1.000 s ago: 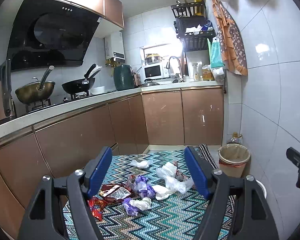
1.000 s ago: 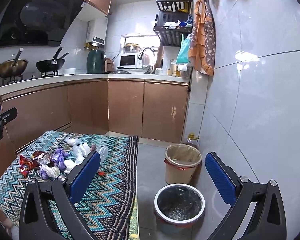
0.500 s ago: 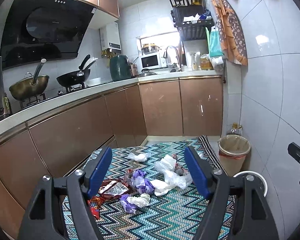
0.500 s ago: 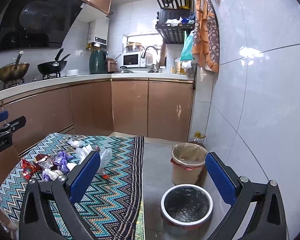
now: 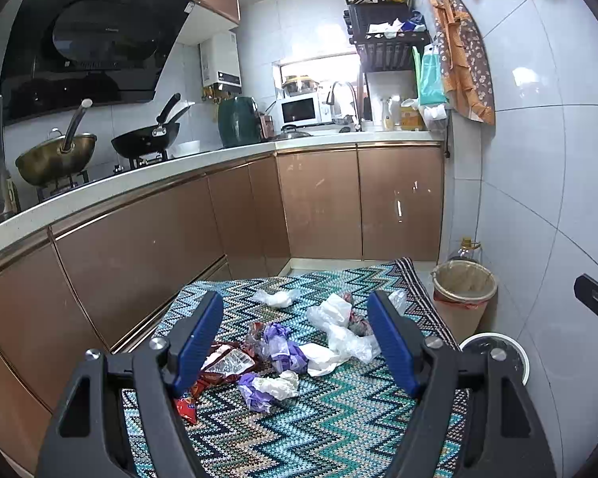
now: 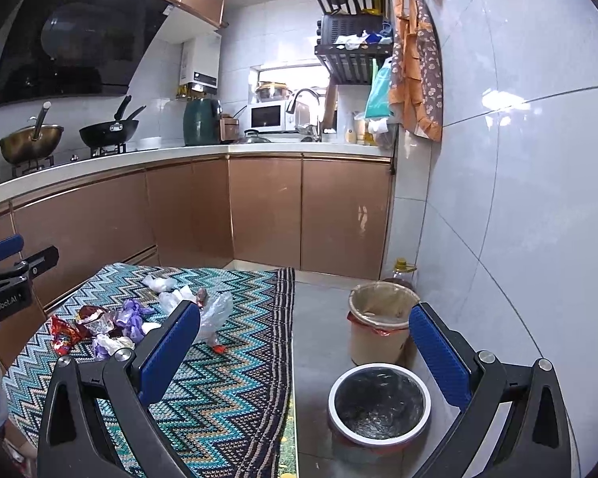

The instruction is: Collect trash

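Note:
Trash lies in a loose pile on a zigzag rug (image 5: 339, 430): red snack wrappers (image 5: 223, 362), purple wrappers (image 5: 281, 348), crumpled white tissue (image 5: 279, 384) and clear plastic bags (image 5: 351, 338). The pile also shows in the right wrist view (image 6: 123, 322). My left gripper (image 5: 297, 342) is open and empty, held above the pile. My right gripper (image 6: 305, 346) is open and empty, above the floor between the rug and two bins: a round bin with a black liner (image 6: 378, 402) and a beige bin (image 6: 382, 318).
Brown kitchen cabinets (image 5: 227, 223) run along the left and the back under a white counter. A tiled wall (image 6: 518, 219) closes the right side. An oil bottle (image 6: 402, 271) stands behind the beige bin. Bare grey floor (image 6: 319, 318) lies beside the rug.
Both grippers have tilted or risen slightly, so the rug, trash and bins sit a little lower in view. Both stay open and empty.

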